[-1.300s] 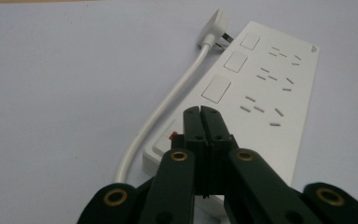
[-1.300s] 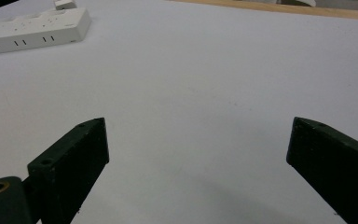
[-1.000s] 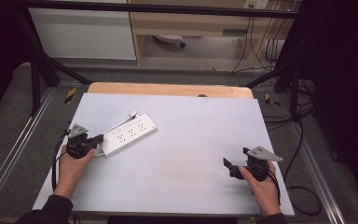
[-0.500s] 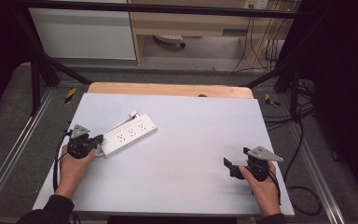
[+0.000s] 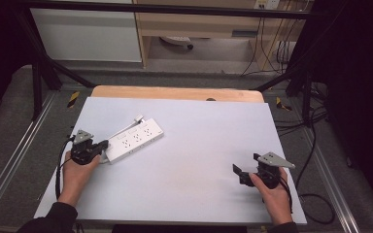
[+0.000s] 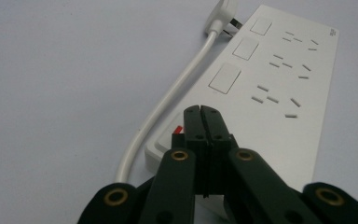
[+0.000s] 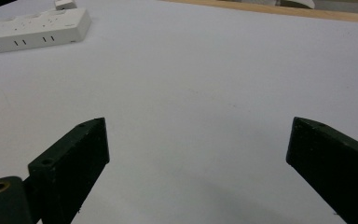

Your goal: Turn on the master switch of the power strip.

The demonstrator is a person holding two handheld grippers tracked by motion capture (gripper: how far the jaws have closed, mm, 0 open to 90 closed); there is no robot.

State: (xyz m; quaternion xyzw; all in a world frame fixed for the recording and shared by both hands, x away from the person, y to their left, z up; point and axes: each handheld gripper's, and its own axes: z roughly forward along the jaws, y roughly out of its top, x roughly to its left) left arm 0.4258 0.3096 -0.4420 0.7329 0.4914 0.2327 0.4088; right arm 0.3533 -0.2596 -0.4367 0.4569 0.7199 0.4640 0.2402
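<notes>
**At the strip's near end, left claw closed**

On the left of the tabletop [image 5: 184, 145] I have the power strip [image 5: 135, 140] lying flat and slanted, its far end toward the middle of the tabletop and its near end pointing at my left hand [image 5: 75, 177]. My left claw [image 5: 103, 144] sits at that near end with its jaws pressed together, nothing between them. In the left gripper view the closed tips [image 6: 204, 122] hang over the strip's near corner, right at a small red switch [image 6: 178, 129]; I cannot tell whether they touch it. The white cord [image 6: 168, 107] runs along the strip's left side to a plug [image 6: 223, 14] lying by its far end. Three white buttons and three sets of socket slots show on the strip's top face.

Well apart, near the right edge, my right claw [image 5: 238, 174] rests low over bare tabletop with its jaws spread wide and empty. In the right gripper view the strip [image 7: 32, 25] lies far off to the left.
</notes>
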